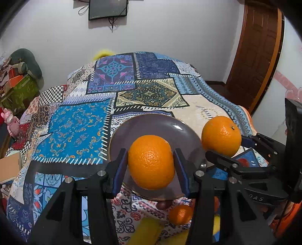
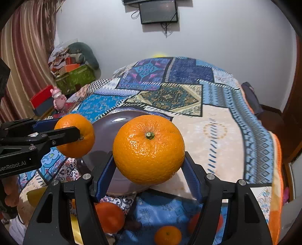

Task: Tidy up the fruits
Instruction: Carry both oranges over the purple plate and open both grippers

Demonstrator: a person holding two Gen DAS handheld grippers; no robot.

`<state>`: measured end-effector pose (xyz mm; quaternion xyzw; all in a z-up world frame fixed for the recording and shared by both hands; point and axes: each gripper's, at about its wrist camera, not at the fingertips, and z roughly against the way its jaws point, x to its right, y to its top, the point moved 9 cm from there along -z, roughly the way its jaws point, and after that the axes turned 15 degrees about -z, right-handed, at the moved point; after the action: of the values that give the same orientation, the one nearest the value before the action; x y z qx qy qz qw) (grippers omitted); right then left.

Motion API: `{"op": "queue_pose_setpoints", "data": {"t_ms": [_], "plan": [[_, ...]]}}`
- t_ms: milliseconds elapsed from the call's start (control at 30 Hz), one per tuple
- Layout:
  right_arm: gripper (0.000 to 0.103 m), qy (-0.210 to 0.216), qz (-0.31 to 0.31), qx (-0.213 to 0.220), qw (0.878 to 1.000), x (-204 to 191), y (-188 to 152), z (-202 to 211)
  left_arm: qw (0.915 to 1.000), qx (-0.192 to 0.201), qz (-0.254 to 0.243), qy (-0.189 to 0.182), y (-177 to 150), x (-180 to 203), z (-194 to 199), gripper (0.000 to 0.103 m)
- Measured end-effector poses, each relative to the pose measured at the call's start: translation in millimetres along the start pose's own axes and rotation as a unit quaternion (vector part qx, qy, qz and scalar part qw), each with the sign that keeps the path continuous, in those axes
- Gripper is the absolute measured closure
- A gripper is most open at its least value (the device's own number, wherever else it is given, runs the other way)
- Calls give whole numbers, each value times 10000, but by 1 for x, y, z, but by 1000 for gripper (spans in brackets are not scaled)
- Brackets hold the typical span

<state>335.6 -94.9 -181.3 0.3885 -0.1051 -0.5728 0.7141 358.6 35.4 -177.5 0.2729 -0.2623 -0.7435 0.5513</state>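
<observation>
- Two hand-held grippers are up over the bed, one orange in each.
- The left gripper (image 1: pixel 151 162) has its blue pads pressed on both sides of a smaller orange (image 1: pixel 151 162), held in the air above the plate (image 1: pixel 128 132).
- The right gripper (image 2: pixel 149 169) is clamped on a larger orange (image 2: pixel 148 149), stem end facing up toward the camera; it hangs over the plate's right edge.
- In the left wrist view the right gripper's orange shows just right of the plate; the two held oranges are near each other but apart.
- One plate: grey-purple, round, lying on the patchwork bedspread (image 1: pixel 79 132); nothing lies on the part of it that shows.
- Loose oranges lying below the grippers on the near cloth: the right wrist view shows three, one at lower left (image 2: pixel 110 216), one at bottom centre (image 2: pixel 167 235), and one partly hidden behind the right finger (image 2: pixel 194 223).
- That makes five oranges seen in all: two gripped, three lying.
- One yellow item (image 1: pixel 149 231) lies near the loose oranges; what it is cannot be told.
- One dark screen (image 2: pixel 158 11) hangs on the wall.
</observation>
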Motion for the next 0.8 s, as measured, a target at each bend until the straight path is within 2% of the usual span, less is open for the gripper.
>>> {"op": "queue_pose_setpoints", "data": {"t_ms": [267,467,800], "plan": [[37,13,-53,-341,9994,-1,-2,-25,9999,-107,-88,59,5,-8,-21,54],[37,-108,141,-549,9983,-4,-2,-35,9997,-205,-94,23,11,-10,-36,54],[37,-311,375,-680,9965,-7,0,-52,9991,-416,31,-107,9,-16,-57,54]]}}
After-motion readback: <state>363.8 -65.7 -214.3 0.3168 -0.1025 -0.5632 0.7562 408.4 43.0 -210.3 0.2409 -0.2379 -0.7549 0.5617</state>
